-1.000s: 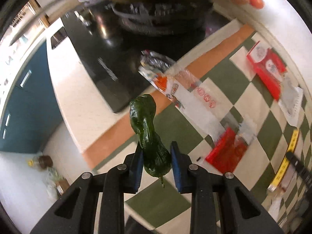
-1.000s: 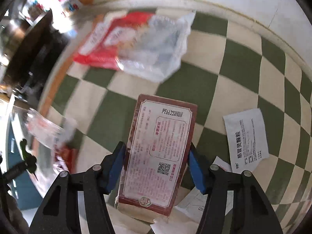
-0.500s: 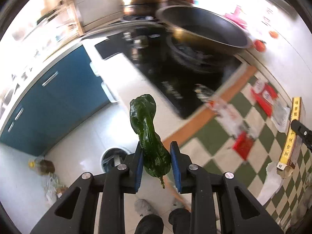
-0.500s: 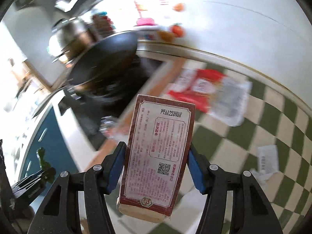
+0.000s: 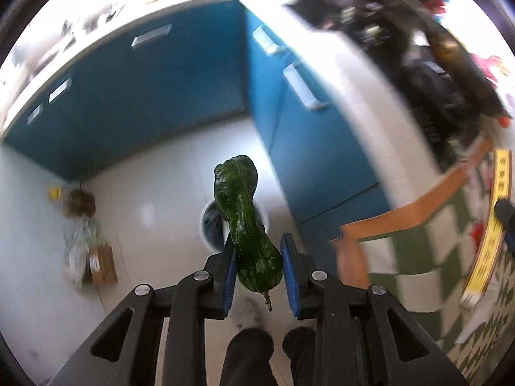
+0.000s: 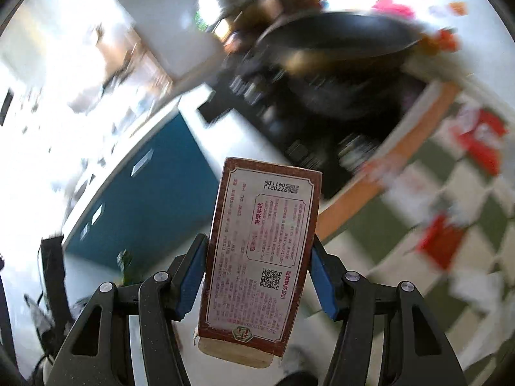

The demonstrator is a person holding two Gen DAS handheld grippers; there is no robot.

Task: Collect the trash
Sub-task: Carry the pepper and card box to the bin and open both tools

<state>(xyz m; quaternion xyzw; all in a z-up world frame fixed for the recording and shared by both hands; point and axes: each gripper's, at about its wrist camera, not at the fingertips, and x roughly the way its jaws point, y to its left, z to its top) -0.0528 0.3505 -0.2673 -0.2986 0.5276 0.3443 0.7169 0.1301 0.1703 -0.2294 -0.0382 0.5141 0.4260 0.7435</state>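
Two grippers are loaded. Your left gripper [image 5: 256, 265] pinches a wrinkled green pepper [image 5: 246, 225] between its blue pads [image 5: 229, 268]. The pepper stands nearly upright, stem end toward the camera, its wider tip leaning slightly left. Both pads touch its lower body.

Directly beyond the pepper, on the pale floor [image 5: 154, 193], you see a round trash bin [image 5: 210, 225]. The pepper hides most of its opening. Blue cabinets [image 5: 145, 90] fill the far side and continue along the right under a white countertop [image 5: 363, 74]. At the far left of the floor sit a small brown object [image 5: 80, 202] and a cardboard box [image 5: 101, 265]; both are blurred.

Your right gripper [image 6: 257, 278] is clamped on a flat carton [image 6: 262, 257] with a dark red border and a printed white panel bearing a QR code. The carton stands upright between the blue pads [image 6: 191, 284], which press on its two long edges. Its near end shows a torn cardboard flap.

From the right wrist view, a dark wok [image 6: 338, 37] sits on a black stove [image 6: 315, 119] in the far right. A green-and-white checkered cloth [image 6: 434, 193] covers the counter on the right, with red wrappers [image 6: 479, 138] lying on it. Motion blur prevents reading their details. The left gripper and pepper also appear low on the left [image 6: 127, 265].
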